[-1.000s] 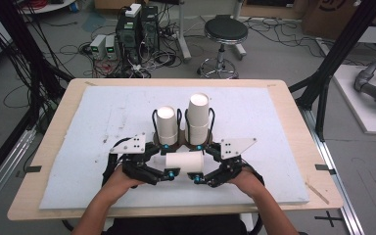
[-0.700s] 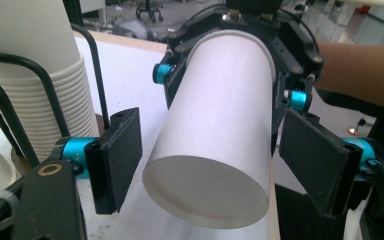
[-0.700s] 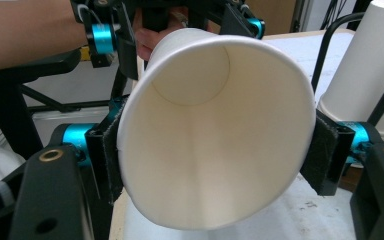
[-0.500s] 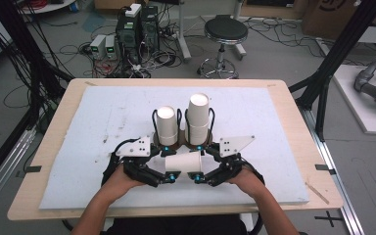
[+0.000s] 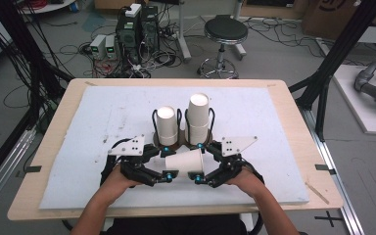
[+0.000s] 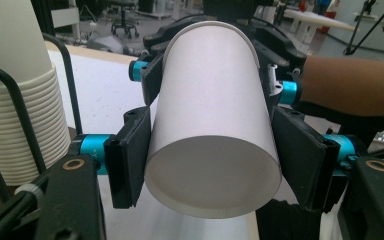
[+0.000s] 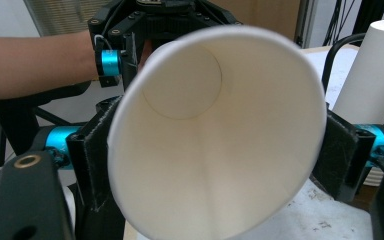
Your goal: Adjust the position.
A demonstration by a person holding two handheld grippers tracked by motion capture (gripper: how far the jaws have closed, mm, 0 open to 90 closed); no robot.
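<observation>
Paper cup (image 5: 186,161), white, smooth, tapered, lying sideways above the table (image 5: 274,127); left gripper (image 5: 167,164) just closed on its base, right gripper (image 5: 196,161) apparently clamps its partly hidden rim

Behind the wooden surface (image 5: 54,147) with its pale mat (image 5: 274,117), a grey floor (image 5: 274,54) carries a round black stool (image 5: 222,32), computer towers (image 5: 136,27) left of it, and many loose cables (image 5: 73,49).
</observation>
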